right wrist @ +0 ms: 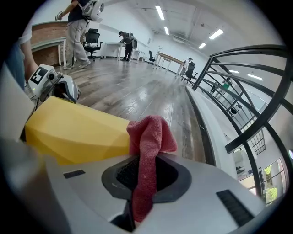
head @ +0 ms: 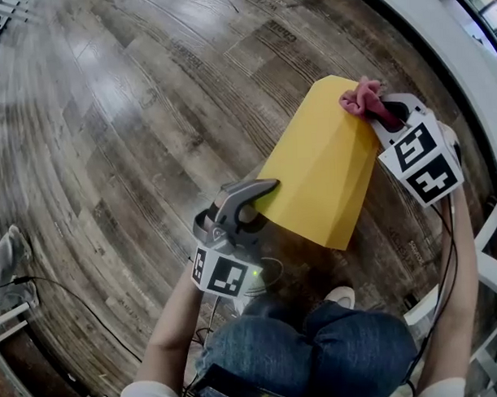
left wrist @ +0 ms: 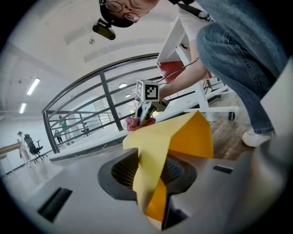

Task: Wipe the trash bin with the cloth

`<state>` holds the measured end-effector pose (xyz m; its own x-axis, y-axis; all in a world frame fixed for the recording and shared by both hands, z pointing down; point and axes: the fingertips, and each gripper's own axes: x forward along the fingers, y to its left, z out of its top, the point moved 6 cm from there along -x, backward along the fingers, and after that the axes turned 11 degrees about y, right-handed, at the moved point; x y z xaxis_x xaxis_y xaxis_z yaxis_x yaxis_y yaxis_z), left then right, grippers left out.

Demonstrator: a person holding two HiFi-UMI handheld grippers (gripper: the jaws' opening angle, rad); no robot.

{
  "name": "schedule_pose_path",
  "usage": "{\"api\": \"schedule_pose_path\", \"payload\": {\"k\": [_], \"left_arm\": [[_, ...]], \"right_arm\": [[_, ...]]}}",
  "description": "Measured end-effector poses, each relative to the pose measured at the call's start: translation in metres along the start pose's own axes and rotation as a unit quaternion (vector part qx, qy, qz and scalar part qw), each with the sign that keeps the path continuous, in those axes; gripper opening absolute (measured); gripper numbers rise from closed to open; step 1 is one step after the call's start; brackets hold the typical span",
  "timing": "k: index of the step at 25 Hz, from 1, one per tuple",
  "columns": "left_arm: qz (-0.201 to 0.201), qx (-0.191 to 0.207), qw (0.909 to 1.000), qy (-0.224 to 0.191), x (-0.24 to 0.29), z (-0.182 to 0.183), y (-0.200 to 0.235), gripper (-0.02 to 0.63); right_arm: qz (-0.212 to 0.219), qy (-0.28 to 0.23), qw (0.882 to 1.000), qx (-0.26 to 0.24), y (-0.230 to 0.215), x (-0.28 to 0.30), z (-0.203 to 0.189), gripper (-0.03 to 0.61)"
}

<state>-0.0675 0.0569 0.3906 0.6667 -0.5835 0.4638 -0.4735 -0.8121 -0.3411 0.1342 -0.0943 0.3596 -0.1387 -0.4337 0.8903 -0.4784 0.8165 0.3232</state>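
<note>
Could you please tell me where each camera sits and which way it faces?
Head view: on the person's head, facing steeply down at the floor; shows forearms, knees, left gripper, right gripper and bin.
Left gripper view: on the left gripper, along fingers clamping the bin, toward the cloth; shows an arm and leg.
Right gripper view: on the right gripper, along fingers holding the cloth, across the floor.
Shared: every view shows the bin.

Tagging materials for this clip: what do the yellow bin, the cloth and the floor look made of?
Trash bin: probably matte plastic; smooth facets, crisp edges.
Cloth: pink microfibre or terry; fuzzy nap, limp drape.
Floor: wood-look planks; grain and seams, laminate or timber unclear.
</note>
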Motion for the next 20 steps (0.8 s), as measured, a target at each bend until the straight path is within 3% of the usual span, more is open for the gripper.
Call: {"api": "schedule_pose_path", "payload": {"k": [6, 7, 9, 12, 14, 16, 20], "left_arm": [[-0.073, -0.093, 0.9929, 0.014, -0.03, -0.009, 0.013, 0.144], [-0.079, -0.139, 0.987, 0.013, -0.037, -0.012, 0.017, 0.156], [-0.098, -0.253, 0.9625, 0.004, -0.048, -0.018, 0.024, 0.173], [-0.119, -0.344, 0.9316, -0.004, -0.056, -0.021, 0.041, 0.173], [-0.114, -0.367, 0.9232, 0.014, -0.05, -0.017, 0.052, 0.173], [-0.127, -0.364, 0.9223, 0.034, -0.037, -0.003, 0.056, 0.173], [-0.138, -0.308, 0.9384, 0.076, -0.012, 0.029, 0.042, 0.173]], "right_arm": [[-0.008, -0.001, 1.0, -0.001, -0.001, 0.001, 0.002, 0.051], [-0.009, 0.0, 1.0, -0.002, -0.001, 0.001, 0.003, 0.05], [-0.011, 0.001, 1.0, -0.004, 0.001, 0.001, 0.003, 0.049], [-0.015, 0.002, 1.0, -0.005, 0.002, 0.001, 0.003, 0.05], [-0.017, 0.002, 1.0, -0.003, 0.002, 0.001, 0.002, 0.049], [-0.016, 0.002, 1.0, 0.0, 0.003, 0.0, 0.001, 0.051], [-0.02, 0.001, 1.0, 0.007, 0.002, -0.001, -0.004, 0.051]]}}
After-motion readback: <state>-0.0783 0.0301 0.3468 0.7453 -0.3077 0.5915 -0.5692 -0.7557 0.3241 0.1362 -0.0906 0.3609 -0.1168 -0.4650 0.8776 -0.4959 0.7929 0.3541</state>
